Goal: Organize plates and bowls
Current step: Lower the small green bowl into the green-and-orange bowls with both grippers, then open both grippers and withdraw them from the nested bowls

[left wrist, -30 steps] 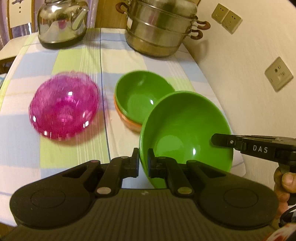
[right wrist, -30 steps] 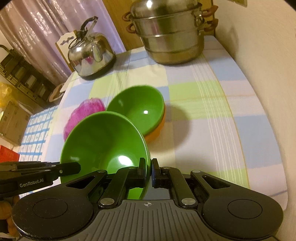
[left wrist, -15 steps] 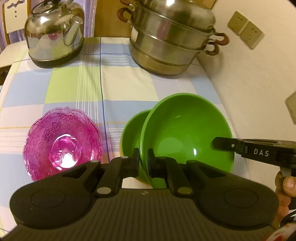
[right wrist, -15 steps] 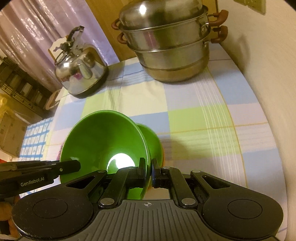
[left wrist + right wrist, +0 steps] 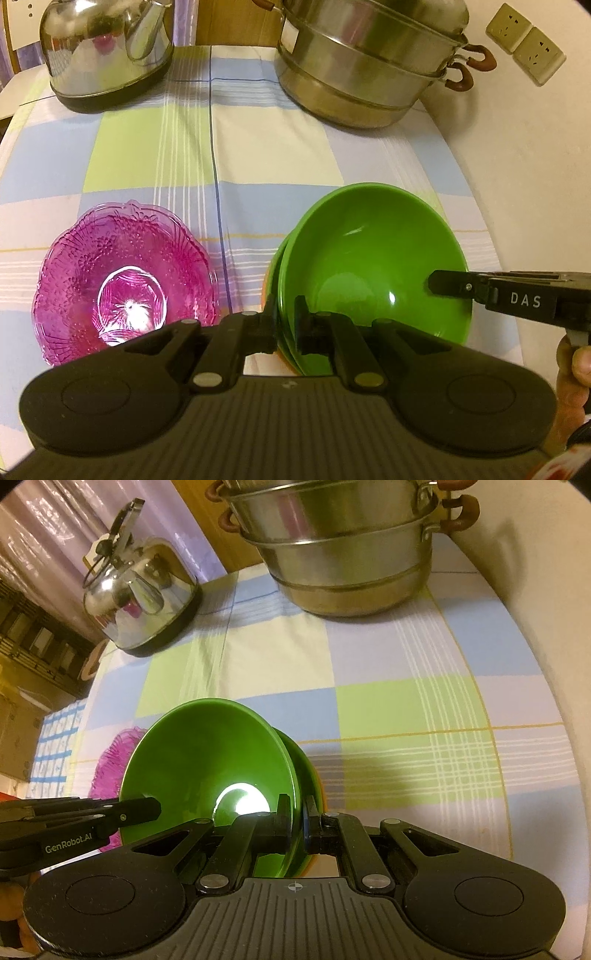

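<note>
Both grippers hold one large green bowl [image 5: 373,258] by opposite sides of its rim. My left gripper [image 5: 285,321] is shut on its near-left rim. My right gripper [image 5: 296,821] is shut on its right rim; the bowl also shows in the right wrist view [image 5: 207,760]. The bowl sits low in a second green bowl [image 5: 277,266], which rests in an orange bowl [image 5: 320,790]; only their edges show. A pink glass bowl [image 5: 122,284] stands on the tablecloth to the left, apart from the stack.
A steel kettle [image 5: 107,51] stands at the back left and a stacked steel steamer pot [image 5: 369,62] at the back right. The wall with sockets [image 5: 524,40] runs close along the right. The checked tablecloth [image 5: 221,155] covers the table.
Both grippers carried the large green bowl forward and down over the smaller green bowl. It now covers that bowl almost wholly. The pink bowl has not moved on the table.
</note>
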`<state>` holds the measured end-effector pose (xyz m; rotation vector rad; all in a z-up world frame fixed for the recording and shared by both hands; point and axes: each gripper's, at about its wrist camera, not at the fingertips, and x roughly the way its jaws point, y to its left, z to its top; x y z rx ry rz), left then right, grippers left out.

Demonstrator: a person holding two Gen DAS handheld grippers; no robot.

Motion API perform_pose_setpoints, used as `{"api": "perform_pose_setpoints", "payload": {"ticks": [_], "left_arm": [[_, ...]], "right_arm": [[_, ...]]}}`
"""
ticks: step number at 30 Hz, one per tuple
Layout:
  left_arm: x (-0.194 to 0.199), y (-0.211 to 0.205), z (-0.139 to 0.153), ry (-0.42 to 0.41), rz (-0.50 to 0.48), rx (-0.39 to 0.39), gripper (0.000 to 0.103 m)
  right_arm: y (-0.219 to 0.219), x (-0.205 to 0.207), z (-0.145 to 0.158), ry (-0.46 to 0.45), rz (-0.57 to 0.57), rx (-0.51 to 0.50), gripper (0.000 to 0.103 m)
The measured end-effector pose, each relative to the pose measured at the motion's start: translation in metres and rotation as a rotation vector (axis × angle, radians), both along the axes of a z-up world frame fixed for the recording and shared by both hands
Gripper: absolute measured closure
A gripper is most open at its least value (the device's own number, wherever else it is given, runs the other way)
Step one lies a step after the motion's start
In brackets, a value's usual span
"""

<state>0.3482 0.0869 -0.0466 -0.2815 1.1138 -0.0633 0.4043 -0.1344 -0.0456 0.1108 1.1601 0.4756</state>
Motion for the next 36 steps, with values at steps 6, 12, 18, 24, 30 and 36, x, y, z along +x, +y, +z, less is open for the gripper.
{"api": "perform_pose_setpoints", "payload": {"ticks": [6,12,18,24,30,36], "left_arm": [[0.003,-0.001,-0.004,0.007,0.003,-0.007,0.096],[0.004,0.000,-0.004,0.003,0.007,0.002,0.096],[0.004,0.000,-0.004,0.001,0.001,0.003,0.090],[0.004,0.002,0.004,-0.036,0.011,0.023,0.081],[-0.005,0.003,0.015,-0.076,0.017,0.014,0.080],[-0.033,0.008,0.027,-0.128,0.062,-0.004,0.068]], "right_arm": [[0.000,0.002,-0.006,0.017,0.000,-0.006,0.097],[0.000,0.005,-0.010,0.032,-0.008,0.007,0.097],[0.000,0.003,-0.012,0.027,-0.011,0.012,0.097],[0.002,-0.003,-0.002,-0.039,0.007,-0.026,0.093],[-0.007,-0.007,0.005,-0.062,-0.023,0.013,0.045],[-0.024,-0.024,0.012,-0.071,-0.066,0.057,0.037]]}}
